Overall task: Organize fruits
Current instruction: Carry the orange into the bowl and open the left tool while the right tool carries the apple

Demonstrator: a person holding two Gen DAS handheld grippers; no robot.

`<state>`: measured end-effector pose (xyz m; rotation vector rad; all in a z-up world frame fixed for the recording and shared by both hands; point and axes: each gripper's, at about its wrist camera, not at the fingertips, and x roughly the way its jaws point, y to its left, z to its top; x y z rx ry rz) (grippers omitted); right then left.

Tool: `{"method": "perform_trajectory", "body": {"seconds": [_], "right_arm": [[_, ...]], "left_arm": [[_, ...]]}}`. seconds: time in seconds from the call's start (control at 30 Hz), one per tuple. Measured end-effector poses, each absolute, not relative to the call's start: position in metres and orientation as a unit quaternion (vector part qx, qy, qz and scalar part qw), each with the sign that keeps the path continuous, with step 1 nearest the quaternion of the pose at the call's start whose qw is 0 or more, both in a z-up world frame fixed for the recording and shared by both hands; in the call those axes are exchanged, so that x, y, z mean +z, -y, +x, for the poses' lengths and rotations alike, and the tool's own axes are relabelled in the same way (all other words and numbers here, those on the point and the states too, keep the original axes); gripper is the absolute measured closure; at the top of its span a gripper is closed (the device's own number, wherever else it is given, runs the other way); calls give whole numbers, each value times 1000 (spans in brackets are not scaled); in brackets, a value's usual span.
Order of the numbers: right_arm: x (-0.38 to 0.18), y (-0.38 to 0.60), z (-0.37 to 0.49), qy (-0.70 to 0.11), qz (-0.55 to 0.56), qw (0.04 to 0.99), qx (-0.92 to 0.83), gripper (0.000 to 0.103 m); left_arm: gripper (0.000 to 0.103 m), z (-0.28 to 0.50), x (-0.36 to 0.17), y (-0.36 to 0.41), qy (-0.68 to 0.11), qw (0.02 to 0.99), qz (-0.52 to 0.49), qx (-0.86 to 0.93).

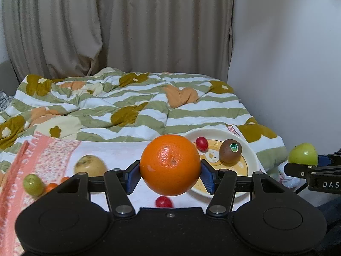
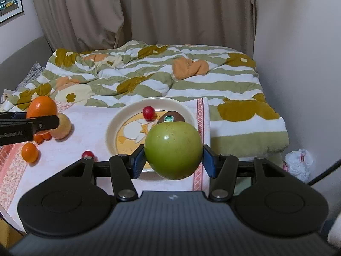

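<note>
1. Two fruits are in grasp at once: the left hand-held gripper (image 1: 170,168) is clamped on a large round orange (image 1: 170,164), and the right hand-held gripper (image 2: 173,156) is clamped on a round green apple (image 2: 173,150), each pinched across its widest part by blue pads.
2. The target looks to be the cream round plate with a yellow duck picture (image 2: 110,128), lying on a white towel with pink patterned borders (image 2: 85,128) over the bed.
3. On the plate already sit a brown kiwi with a green sticker (image 1: 230,150) and a small red cherry tomato (image 1: 201,144).
4. The plate lies ahead and to the right of the orange, but directly ahead and below the apple, so the right side appears nearer.
5. Loose on the towel to the left: a yellowish pear-like fruit (image 1: 90,164), a small green fruit (image 1: 33,184), small orange tomatoes (image 2: 29,152) and another red tomato (image 1: 163,202).
</note>
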<state>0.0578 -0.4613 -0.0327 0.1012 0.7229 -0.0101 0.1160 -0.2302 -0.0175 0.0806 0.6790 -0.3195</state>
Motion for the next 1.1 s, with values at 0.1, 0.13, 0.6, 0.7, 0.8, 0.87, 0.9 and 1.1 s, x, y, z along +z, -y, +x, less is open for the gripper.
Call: {"method": "perform_trajectory", "body": {"seconds": [0.1,0.13,0.6,0.7,0.8,0.87,0.9,1.1], "right_arm": [[-40,471,72,-358,51,933,-1,32],[-42,474,77,-358,53,932,0,32],[-77,497,124,-376,68,924,-16,32],[-81,498,129,-382,74,921,-23,32],[-85,501,132,-384,80,919,-29,32],[-87,502,133,-387,82,918,-32,32],[-88,502,134,-387,83,918,-33,32],[-86,504,136,-388,84,917,-40,32]], "left_arm": [[40,131,-27,248,-341,926,44,-158],[40,137,-31,255,-344,924,47,-159],[40,208,-95,309,-386,896,99,-196],[40,218,-106,314,-394,889,110,-204],[40,222,-112,322,-390,886,138,-210],[40,225,-116,326,-389,883,149,-214],[40,227,-118,327,-391,882,152,-216],[37,233,-122,328,-401,878,145,-217]]}}
